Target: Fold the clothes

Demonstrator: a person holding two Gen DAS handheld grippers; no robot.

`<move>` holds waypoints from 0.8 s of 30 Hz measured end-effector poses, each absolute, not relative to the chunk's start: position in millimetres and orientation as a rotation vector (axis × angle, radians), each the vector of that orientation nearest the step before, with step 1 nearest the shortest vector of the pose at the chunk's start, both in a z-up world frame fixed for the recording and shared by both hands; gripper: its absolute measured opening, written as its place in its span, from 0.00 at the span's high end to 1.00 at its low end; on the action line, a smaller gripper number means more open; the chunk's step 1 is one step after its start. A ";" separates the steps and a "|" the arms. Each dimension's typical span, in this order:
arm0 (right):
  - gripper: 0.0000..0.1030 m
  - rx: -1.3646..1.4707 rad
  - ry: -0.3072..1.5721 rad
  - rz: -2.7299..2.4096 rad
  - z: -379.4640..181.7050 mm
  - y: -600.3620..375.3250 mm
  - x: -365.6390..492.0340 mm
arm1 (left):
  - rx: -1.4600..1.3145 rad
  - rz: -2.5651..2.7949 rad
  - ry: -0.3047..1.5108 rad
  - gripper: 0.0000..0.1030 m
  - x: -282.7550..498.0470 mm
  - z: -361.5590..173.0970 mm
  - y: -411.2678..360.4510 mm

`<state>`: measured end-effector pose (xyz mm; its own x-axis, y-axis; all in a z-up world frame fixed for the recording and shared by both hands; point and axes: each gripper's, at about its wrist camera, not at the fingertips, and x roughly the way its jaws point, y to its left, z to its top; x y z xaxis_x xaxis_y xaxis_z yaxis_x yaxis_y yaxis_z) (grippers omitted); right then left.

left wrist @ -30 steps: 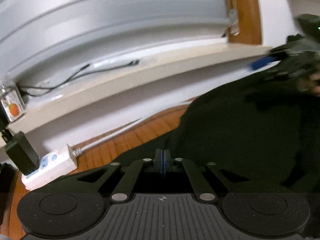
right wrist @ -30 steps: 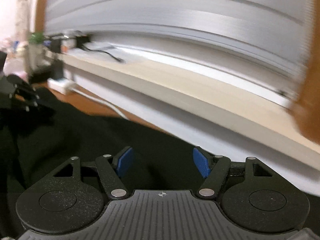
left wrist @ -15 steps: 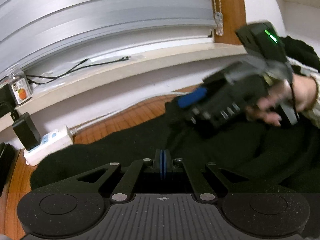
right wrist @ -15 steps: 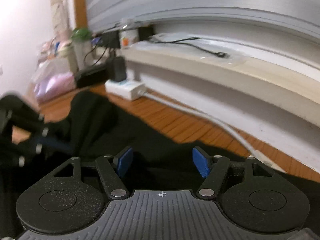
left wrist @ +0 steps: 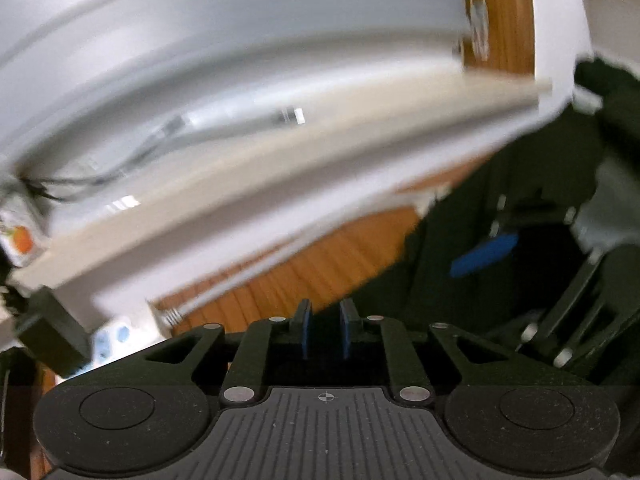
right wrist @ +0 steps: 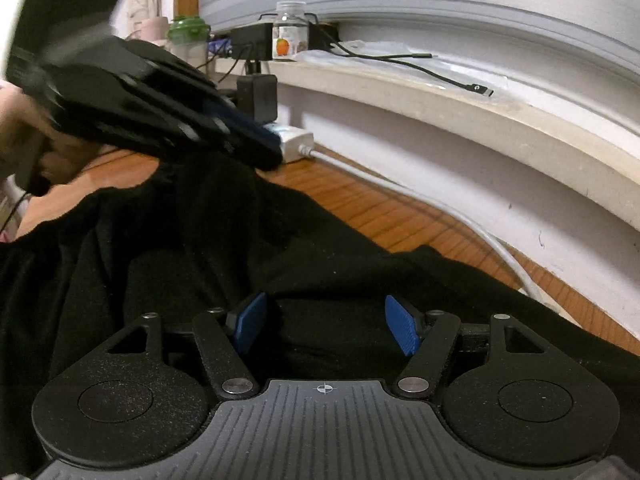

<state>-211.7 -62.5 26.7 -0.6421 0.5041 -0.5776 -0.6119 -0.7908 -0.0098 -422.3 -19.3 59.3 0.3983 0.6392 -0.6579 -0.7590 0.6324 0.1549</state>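
Left wrist view: heavy motion blur. Left gripper [left wrist: 324,328] jaws have just been opening; narrow gap, nothing between. Right gripper [right wrist: 326,324] jaws wide, not pressing; black garment [right wrist: 200,240] lies beneath, spread on wood floor [right wrist: 400,216], lower edges cut off. Power strip [right wrist: 294,140] partly hidden.

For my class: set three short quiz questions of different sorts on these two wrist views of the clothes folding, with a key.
1. True or false: the right tool stands open over the black garment.
2. What fruit is pictured on the jar on the sill?
3. The left tool holds: A) black cloth B) nothing C) a cable?

Key: 1 true; 2 an orange; 3 B, its pads have just been opening, with nothing between them.
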 end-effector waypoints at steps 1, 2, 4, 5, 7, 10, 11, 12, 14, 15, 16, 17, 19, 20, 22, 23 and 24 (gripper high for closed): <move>0.36 -0.760 0.256 2.382 26.6 -61.5 -211.3 | -0.187 0.874 0.776 0.73 -421.6 54.6 -15.5; 0.36 -0.758 0.263 2.382 26.5 -60.6 -211.1 | -0.194 0.861 0.792 0.70 -422.3 50.6 -13.3; 0.36 -0.758 0.259 2.381 26.5 -61.0 -211.6 | -0.211 0.845 0.782 0.66 -428.5 45.7 -14.2; 0.36 -0.759 0.256 2.380 26.4 -61.4 -211.9 | -0.226 0.840 0.768 0.66 -432.2 43.5 -14.9; 0.36 -0.759 0.248 2.379 26.5 -62.2 -212.4 | -0.257 0.834 0.742 0.66 -438.7 39.8 -14.7; 0.36 -0.757 0.246 2.379 27.0 -62.1 -212.0 | -0.282 0.826 0.742 0.63 -440.1 34.2 -12.9; 0.36 -0.756 0.244 2.378 27.2 -62.4 -211.8 | -0.282 0.818 0.745 0.63 -439.4 33.2 -12.3; 0.36 -0.754 0.239 2.377 27.5 -63.1 -211.7 | -0.281 0.817 0.747 0.61 -438.6 32.8 -11.4; 0.36 -0.755 0.229 2.375 27.6 -64.2 -211.8 | -0.292 0.816 0.746 0.58 -437.2 31.2 -7.9; 0.36 -0.756 0.227 2.374 27.8 -64.4 -211.9 | -0.300 0.816 0.741 0.56 -436.7 30.5 -6.1; 0.36 -0.756 0.226 2.374 28.0 -64.4 -211.7 | -0.308 0.815 0.737 0.57 -436.1 29.7 -4.3; 0.36 -0.756 0.226 2.374 28.2 -64.4 -211.7 | -0.317 0.810 0.732 0.57 -435.7 29.2 -2.9; 0.36 -0.754 0.226 2.373 28.4 -64.5 -211.6 | -0.332 0.794 0.723 0.82 -435.0 29.4 -2.6; 0.36 -0.753 0.226 2.372 28.5 -64.5 -211.5 | -0.322 0.795 0.724 0.86 -433.6 29.8 -4.9; 0.36 -0.753 0.223 2.372 28.7 -65.0 -211.4 | -0.301 0.797 0.726 0.93 -430.8 30.7 -9.5; 0.36 -0.752 0.222 2.371 28.8 -65.1 -211.4 | -0.290 0.798 0.726 0.94 -429.4 31.1 -11.8; 0.36 -0.751 0.222 2.371 28.8 -65.1 -211.4 | -0.280 0.799 0.727 0.95 -428.1 31.5 -14.1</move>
